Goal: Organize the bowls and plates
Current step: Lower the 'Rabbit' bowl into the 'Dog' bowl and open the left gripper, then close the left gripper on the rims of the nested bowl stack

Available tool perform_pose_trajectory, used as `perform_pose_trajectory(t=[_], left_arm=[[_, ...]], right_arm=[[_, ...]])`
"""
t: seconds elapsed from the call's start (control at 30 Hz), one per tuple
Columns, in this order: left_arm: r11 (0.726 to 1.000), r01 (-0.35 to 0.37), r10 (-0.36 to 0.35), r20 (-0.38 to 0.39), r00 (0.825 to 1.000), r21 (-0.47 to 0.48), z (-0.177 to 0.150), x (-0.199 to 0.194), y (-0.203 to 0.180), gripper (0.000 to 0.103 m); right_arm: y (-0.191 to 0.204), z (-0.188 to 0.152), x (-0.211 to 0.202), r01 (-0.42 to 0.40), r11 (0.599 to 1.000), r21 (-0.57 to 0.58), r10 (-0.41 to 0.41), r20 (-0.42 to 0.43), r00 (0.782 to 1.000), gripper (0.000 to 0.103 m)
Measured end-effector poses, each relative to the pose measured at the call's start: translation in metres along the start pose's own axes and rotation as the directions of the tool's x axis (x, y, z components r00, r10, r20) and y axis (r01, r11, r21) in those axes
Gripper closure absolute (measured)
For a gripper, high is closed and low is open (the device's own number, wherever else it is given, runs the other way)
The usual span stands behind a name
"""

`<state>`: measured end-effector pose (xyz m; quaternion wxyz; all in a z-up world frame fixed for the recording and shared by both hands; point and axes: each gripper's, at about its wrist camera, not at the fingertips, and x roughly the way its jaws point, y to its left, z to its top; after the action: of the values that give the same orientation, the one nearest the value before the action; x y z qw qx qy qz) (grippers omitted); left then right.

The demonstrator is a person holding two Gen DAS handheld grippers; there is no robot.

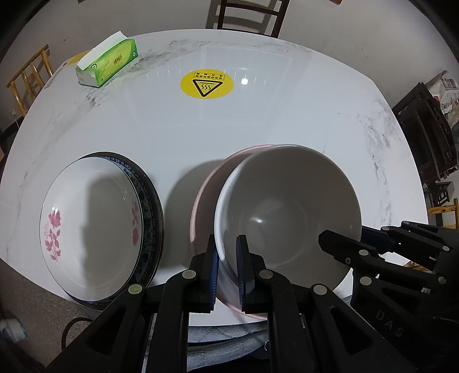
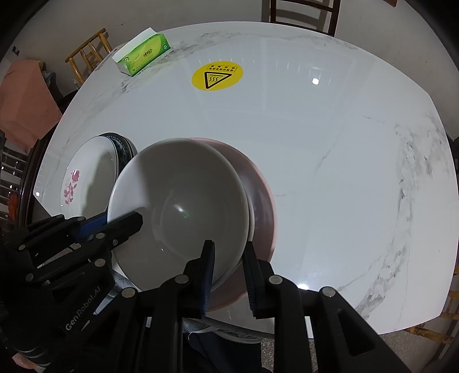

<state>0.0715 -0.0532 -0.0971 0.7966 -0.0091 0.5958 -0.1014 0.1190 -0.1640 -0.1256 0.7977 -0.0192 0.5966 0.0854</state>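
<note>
A white bowl (image 1: 287,212) sits nested in a pink bowl (image 1: 203,200) near the table's front edge; both also show in the right wrist view, white bowl (image 2: 183,206) and pink bowl (image 2: 261,200). My left gripper (image 1: 228,272) is shut on the left rim of the stacked bowls. My right gripper (image 2: 228,275) is shut on their right rim. To the left, a rose-patterned plate (image 1: 91,221) lies on a blue-rimmed plate (image 1: 152,206).
The white marble table (image 1: 258,120) carries a yellow heat-warning sticker (image 1: 207,84) and a green tissue box (image 1: 107,63) at the far left. Wooden chairs (image 1: 246,14) stand around the table. The front table edge is just under the bowls.
</note>
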Motion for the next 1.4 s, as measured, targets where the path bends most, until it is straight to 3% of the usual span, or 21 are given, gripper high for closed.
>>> perform_pose_trajectory(t=[0.8,1.17,1.27,1.4], left_arm=[[1.0,0.012,-0.012,0.013,1.0,0.004,-0.001,-0.003,0.0,0.093],[0.996,0.09,-0.089,0.05,0.995,-0.026,-0.004,-0.025,0.013,0.09],[0.992,0.119,-0.115,0.073,0.991,-0.052,-0.008,-0.035,0.023,0.083],[0.984,0.137,-0.127,0.092,0.988,-0.113,-0.011,-0.04,0.043,0.082]], right_arm=[[-0.005,-0.003,-0.002,-0.018,1.0,0.025,0.018,0.01,1.0,0.081],[-0.014,-0.007,-0.02,-0.06,0.996,0.061,0.057,0.057,0.997,0.078],[-0.019,-0.012,-0.03,-0.059,0.996,0.073,0.053,0.085,0.995,0.072],[-0.031,-0.021,-0.042,-0.081,0.991,0.104,0.068,0.129,0.989,0.067]])
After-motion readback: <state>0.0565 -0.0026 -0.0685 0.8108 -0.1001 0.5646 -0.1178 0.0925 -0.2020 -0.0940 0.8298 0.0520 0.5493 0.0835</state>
